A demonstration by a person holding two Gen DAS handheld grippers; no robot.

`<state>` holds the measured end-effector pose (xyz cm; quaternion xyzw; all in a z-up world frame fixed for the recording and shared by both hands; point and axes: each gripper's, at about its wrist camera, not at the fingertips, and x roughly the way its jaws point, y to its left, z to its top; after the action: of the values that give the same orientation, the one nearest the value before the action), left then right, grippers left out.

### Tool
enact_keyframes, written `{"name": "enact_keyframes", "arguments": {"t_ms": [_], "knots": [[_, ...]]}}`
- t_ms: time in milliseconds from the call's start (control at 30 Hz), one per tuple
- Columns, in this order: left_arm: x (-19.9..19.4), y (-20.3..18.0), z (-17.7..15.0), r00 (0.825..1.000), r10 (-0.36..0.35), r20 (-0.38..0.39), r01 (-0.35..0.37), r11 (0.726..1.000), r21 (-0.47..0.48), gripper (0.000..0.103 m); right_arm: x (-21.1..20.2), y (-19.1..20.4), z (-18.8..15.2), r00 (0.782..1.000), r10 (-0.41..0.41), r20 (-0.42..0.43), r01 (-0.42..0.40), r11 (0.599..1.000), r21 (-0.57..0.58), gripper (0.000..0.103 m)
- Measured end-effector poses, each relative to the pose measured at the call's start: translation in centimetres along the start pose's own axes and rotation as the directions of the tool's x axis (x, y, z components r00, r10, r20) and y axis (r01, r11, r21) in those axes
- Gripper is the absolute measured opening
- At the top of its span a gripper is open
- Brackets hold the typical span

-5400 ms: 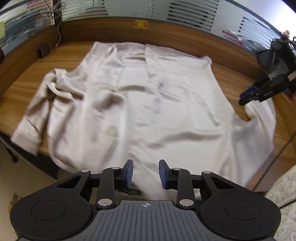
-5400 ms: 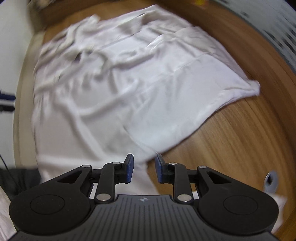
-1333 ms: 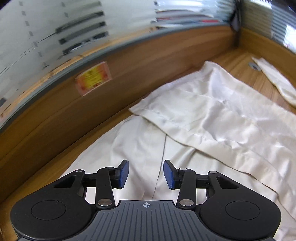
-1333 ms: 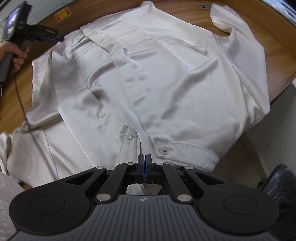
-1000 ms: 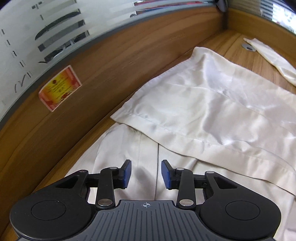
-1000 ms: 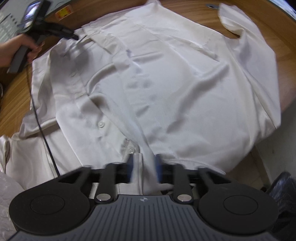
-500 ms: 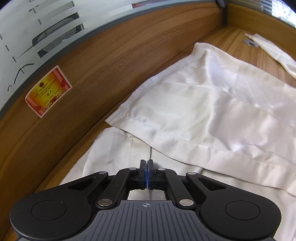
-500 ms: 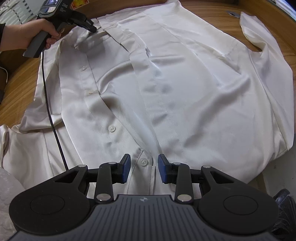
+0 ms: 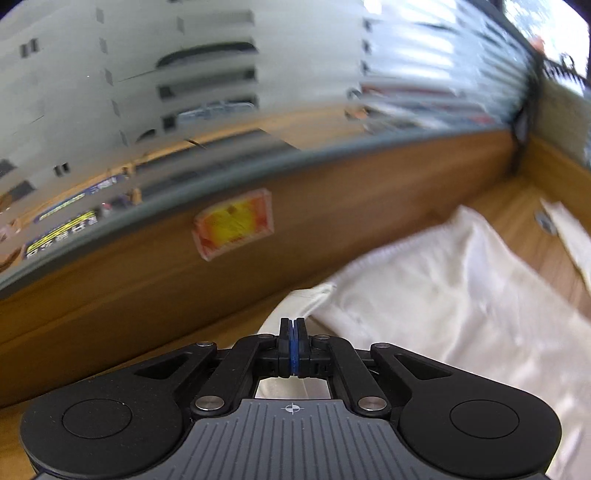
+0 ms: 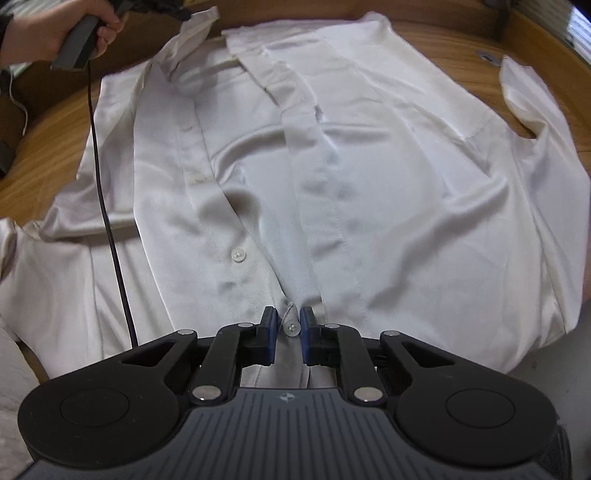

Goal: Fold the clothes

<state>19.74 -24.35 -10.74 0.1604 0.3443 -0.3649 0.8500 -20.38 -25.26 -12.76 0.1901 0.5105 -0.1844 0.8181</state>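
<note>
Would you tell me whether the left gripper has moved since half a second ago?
Yes: the left gripper has risen, and the red-and-yellow sticker now sits nearer its fingertips.

Left wrist cam sits right behind the left gripper at the far hem end of the cream shirt, low and close, aimed along the wood partition with its yellow sticker, so mostly wall and only a slice of cloth on the right. Right wrist cam rides the right gripper at the near collar end, tilted steeply down and looking up the shirt toward the far edge of the desk. Both views share the shirt, and the right one catches the person's left hand far left.
</note>
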Motion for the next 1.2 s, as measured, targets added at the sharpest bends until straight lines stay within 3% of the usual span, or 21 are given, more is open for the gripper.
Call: {"name": "enact_keyframes", "arguments": {"t_ms": [267, 433, 633, 800, 933, 1067, 1200], "knots": [[-2.3, 2.5, 2.3, 0.994, 0.038, 0.103, -0.015, 0.977, -0.215, 0.002, -3.2, -0.2, -0.6, 0.997, -0.037, 0.061, 0.035, 0.999, 0.032, 0.014], [-3.3, 2.3, 3.7, 0.981, 0.088, 0.174, -0.050, 0.976, -0.212, 0.002, -4.2, -0.4, -1.4, 0.994, -0.070, 0.082, 0.067, 0.997, 0.041, 0.014], [-2.8, 1.5, 4.7, 0.984, 0.063, 0.166, -0.035, 0.985, -0.167, 0.002, -4.2, -1.5, -1.9, 0.991, -0.111, 0.081, 0.105, 0.992, 0.069, 0.014], [-0.5, 0.2, 4.2, 0.999, 0.016, 0.047, -0.009, 0.990, -0.143, 0.003, -4.2, -2.4, -2.0, 0.987, -0.144, 0.070, 0.138, 0.987, 0.088, 0.014], [1.9, -1.2, 3.0, 0.999, -0.004, -0.049, -0.002, 0.992, -0.125, 0.006, -3.9, -2.7, -2.2, 0.989, -0.134, 0.058, 0.127, 0.986, 0.104, 0.014], [4.6, -1.5, 1.9, 0.988, -0.016, -0.156, -0.010, 0.987, -0.162, 0.015, -3.7, -2.7, -2.2, 0.992, -0.118, 0.048, 0.112, 0.988, 0.109, 0.014], [7.4, -1.4, 1.5, 0.962, -0.022, -0.273, -0.046, 0.970, -0.240, 0.015, -3.5, -2.8, -2.2, 0.993, -0.107, 0.041, 0.102, 0.987, 0.122, 0.014]]}}
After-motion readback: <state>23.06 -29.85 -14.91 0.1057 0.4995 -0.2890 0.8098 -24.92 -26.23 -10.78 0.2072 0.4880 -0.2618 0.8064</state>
